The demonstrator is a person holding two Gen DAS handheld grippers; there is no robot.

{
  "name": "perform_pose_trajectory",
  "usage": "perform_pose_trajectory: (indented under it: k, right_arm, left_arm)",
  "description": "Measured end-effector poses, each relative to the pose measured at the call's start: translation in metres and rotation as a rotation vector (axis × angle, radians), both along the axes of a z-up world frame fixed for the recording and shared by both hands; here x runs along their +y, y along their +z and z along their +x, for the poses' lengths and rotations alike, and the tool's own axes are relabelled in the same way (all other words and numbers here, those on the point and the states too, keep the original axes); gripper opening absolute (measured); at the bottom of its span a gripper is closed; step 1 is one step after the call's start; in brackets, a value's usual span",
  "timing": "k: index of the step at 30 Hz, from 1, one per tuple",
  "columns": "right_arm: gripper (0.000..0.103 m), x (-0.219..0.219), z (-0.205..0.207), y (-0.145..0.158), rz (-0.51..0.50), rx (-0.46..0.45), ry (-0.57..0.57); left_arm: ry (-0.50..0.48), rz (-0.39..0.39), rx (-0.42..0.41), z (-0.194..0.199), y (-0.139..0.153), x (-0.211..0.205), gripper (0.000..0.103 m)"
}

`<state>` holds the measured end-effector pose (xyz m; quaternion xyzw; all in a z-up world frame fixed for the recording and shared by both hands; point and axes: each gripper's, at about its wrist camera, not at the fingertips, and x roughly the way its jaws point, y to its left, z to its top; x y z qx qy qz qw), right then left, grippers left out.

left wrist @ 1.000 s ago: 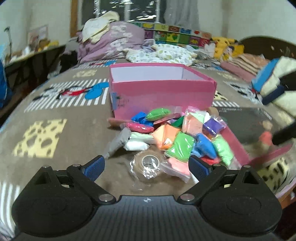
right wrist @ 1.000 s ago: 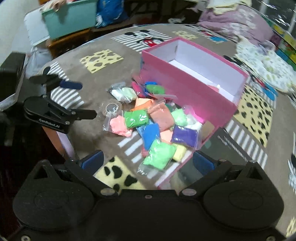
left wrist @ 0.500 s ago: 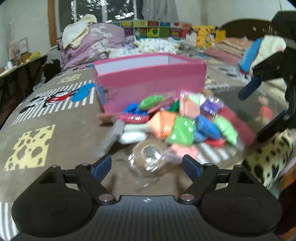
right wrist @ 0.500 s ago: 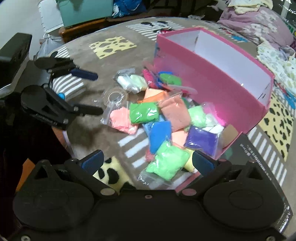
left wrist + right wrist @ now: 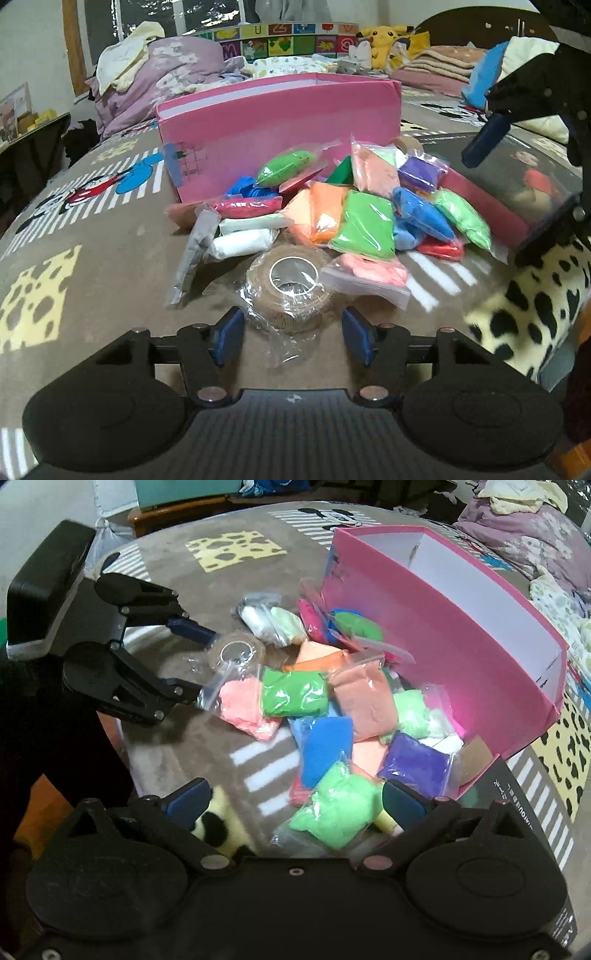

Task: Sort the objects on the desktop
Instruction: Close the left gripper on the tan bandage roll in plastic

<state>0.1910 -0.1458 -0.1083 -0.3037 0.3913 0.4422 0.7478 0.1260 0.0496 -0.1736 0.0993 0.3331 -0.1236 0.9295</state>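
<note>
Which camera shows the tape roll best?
The left wrist view: the tape roll, in clear wrap, sits close between the closing left gripper fingers. The right wrist view shows it smaller, beside that gripper.

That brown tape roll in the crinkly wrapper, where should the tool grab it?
Grab the brown tape roll across its round outer wall, one finger on each side, coming from the near, open side. It lies flat with its hole facing up, so the curved sides are free, while clay bags crowd behind it. The left tool already straddles it, its jaws closing.
</note>
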Motion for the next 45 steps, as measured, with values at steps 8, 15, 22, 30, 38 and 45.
perform_pose_trajectory:
  k: [8, 15, 22, 30, 38, 45]
  right_arm:
    - [0.1, -0.004, 0.007, -0.013, -0.018, -0.019, 0.005]
    - [0.1, -0.014, 0.018, -0.017, -0.001, -0.005, -0.041]
    - [0.1, -0.008, 0.02, -0.016, -0.006, -0.021, -0.032]
    - [0.1, -0.003, 0.023, -0.015, -0.004, -0.037, -0.028]
    - [0.1, -0.006, 0.025, -0.013, 0.003, -0.03, -0.036]
    - [0.065, -0.009, 0.032, -0.02, 0.003, 0.064, -0.07]
  left_arm:
    - [0.049, -0.094, 0.005, 0.012, -0.002, 0.005, 0.062]
    - [0.115, -0.219, 0.017, 0.02, -0.002, 0.018, 0.051]
    - [0.116, -0.225, 0.017, 0.012, 0.003, 0.024, 0.045]
    - [0.116, -0.224, -0.022, -0.006, 0.02, 0.031, 0.044]
    - [0.116, -0.279, -0.075, -0.013, 0.036, 0.035, 0.044]
    - [0.091, -0.328, -0.121, -0.016, 0.048, 0.032, 0.044]
